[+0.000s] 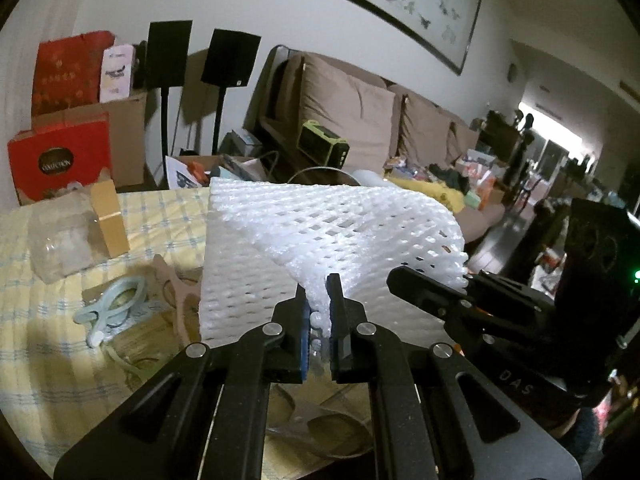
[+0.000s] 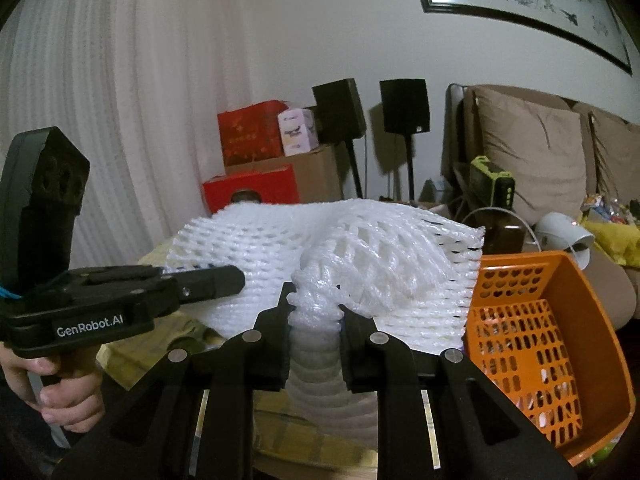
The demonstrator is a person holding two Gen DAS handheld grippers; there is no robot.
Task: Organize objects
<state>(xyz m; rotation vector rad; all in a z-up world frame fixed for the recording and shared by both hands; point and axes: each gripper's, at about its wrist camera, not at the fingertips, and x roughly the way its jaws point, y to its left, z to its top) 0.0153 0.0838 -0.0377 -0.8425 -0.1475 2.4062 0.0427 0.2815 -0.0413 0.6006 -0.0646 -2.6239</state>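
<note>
A white foam net sheet (image 1: 320, 232) is held up above the yellow checked tablecloth (image 1: 52, 360), and both grippers grip its near edge. In the left wrist view my left gripper (image 1: 320, 300) is shut on a thin fold of the net. My right gripper (image 1: 404, 278) reaches into the net's right edge from the side. In the right wrist view my right gripper (image 2: 316, 304) is shut on a bunched wad of the foam net (image 2: 360, 248). The left gripper (image 2: 238, 278) comes in from the left, with a hand (image 2: 68, 400) on its handle. An orange perforated basket (image 2: 532, 340) stands tilted at the right, next to the net.
On the cloth at the left lie a clear plastic container (image 1: 60, 240), a small tan box (image 1: 110, 216) and a pale blue looped cord (image 1: 116, 308). Red gift boxes (image 1: 60, 164), two black speakers on stands (image 1: 230, 58) and a cluttered brown sofa (image 1: 360, 120) stand behind.
</note>
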